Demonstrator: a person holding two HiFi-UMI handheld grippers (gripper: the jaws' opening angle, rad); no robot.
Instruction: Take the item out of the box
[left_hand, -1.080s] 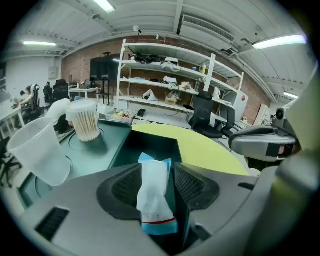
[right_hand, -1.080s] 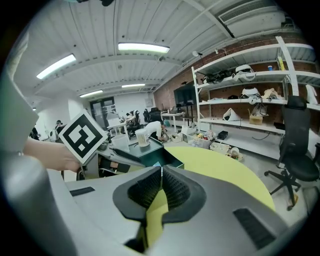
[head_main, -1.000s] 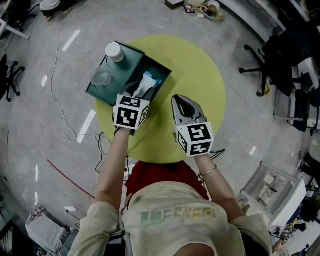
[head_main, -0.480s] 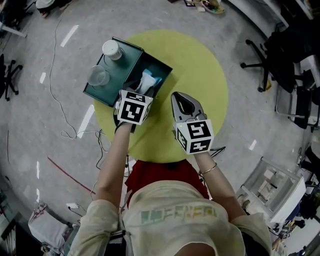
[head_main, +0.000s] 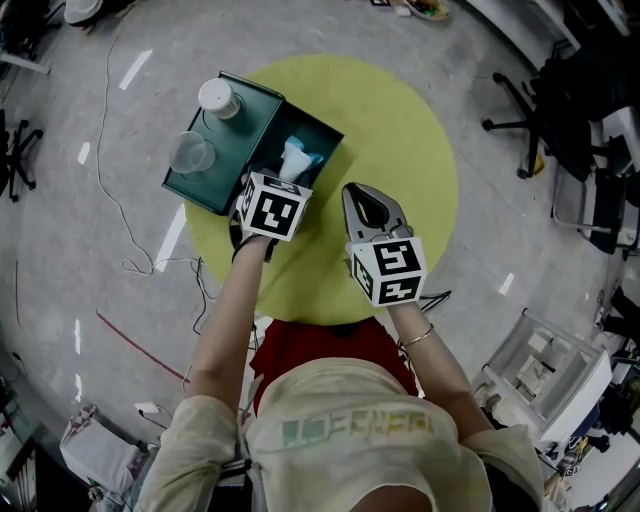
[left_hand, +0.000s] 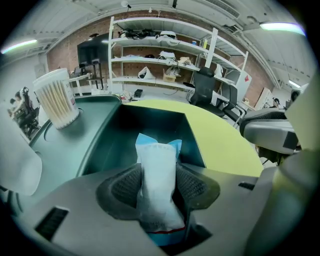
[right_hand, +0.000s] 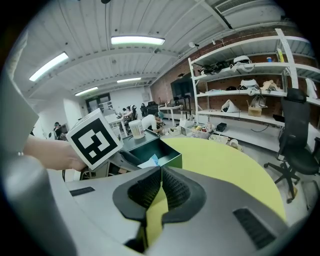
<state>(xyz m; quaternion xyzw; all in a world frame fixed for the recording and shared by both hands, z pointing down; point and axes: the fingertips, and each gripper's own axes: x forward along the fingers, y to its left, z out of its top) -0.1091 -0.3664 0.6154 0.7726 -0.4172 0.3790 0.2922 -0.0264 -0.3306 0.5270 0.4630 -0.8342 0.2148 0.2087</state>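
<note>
A dark green box (head_main: 232, 140) stands on the round yellow table (head_main: 400, 150), its open compartment to the right. My left gripper (head_main: 283, 178) is shut on a white and blue packet (left_hand: 157, 182), which stands upright between the jaws over the open compartment (left_hand: 150, 135). The same packet (head_main: 296, 158) shows just beyond the left marker cube in the head view. My right gripper (head_main: 366, 212) hovers over the table beside the box, jaws shut with nothing between them (right_hand: 160, 187).
On the box's closed lid stand a tub of cotton swabs (head_main: 218, 97) and a clear plastic cup (head_main: 191, 154). Cables (head_main: 150, 265) trail on the floor to the left. Office chairs (head_main: 555, 120) and shelving stand to the right.
The left gripper has risen a little with the packet, which now stands higher out of the compartment. The right gripper has stayed in place.
</note>
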